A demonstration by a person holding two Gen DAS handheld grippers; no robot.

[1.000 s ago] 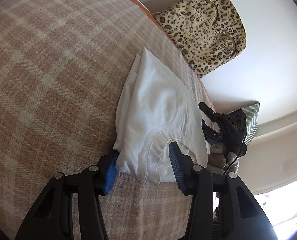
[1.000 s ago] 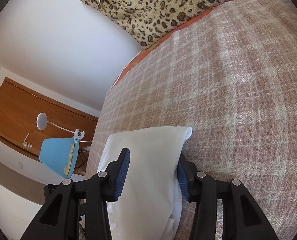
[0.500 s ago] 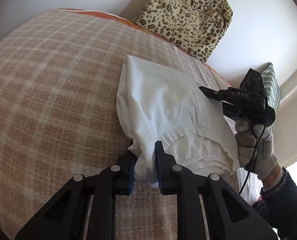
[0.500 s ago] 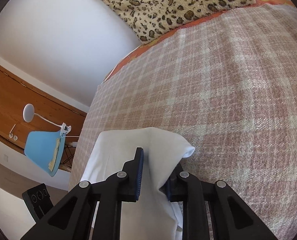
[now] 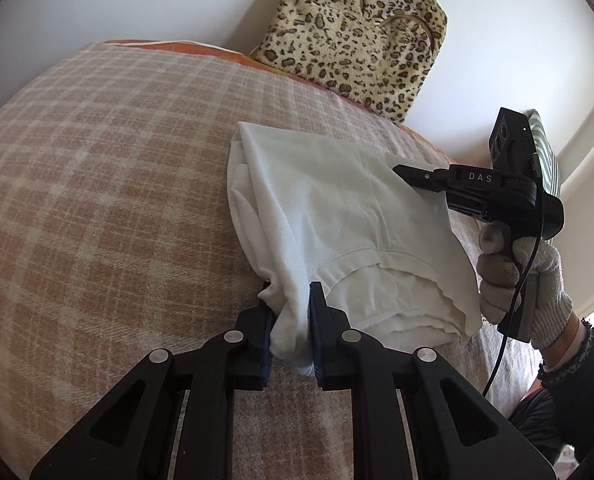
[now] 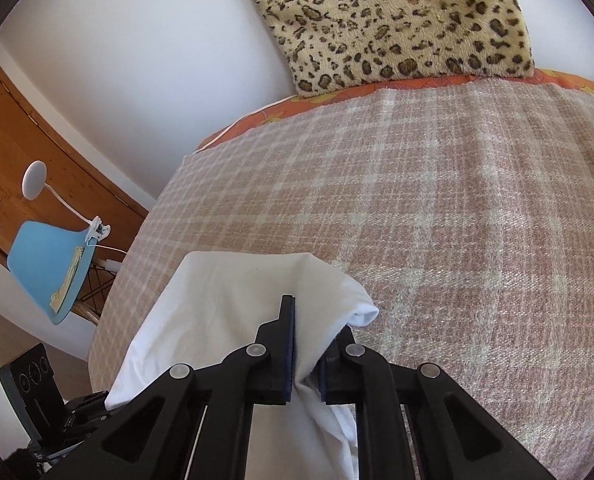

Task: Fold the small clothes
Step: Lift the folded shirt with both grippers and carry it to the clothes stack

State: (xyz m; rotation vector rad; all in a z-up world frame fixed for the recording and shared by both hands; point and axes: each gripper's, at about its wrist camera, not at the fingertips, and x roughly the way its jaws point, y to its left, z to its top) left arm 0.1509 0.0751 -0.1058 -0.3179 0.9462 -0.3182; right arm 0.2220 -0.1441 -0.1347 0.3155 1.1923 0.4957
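A white garment (image 5: 337, 208), folded into a long strip, lies on the plaid bed cover (image 5: 97, 200). My left gripper (image 5: 291, 328) is shut on its near corner beside the ribbed neckline, and the cloth bunches between the blue pads. At the strip's far right edge, my right gripper (image 5: 407, 172) reaches in from the side, held by a gloved hand (image 5: 537, 280). In the right wrist view the garment (image 6: 233, 304) rises in a peak between the closing jaws of the right gripper (image 6: 305, 356), whose pads pinch a fold of it.
A leopard-print bag (image 5: 357, 36) leans on the white wall at the bed's head. A striped cushion (image 5: 545, 152) sits behind the right gripper. Off the bed's side stand a blue chair (image 6: 45, 264), a white clip lamp (image 6: 33, 176) and a wooden door (image 6: 1, 128).
Both grippers went from open around the garment's edges to pinched on the cloth. The gripped corners have risen slightly and the views have rolled.
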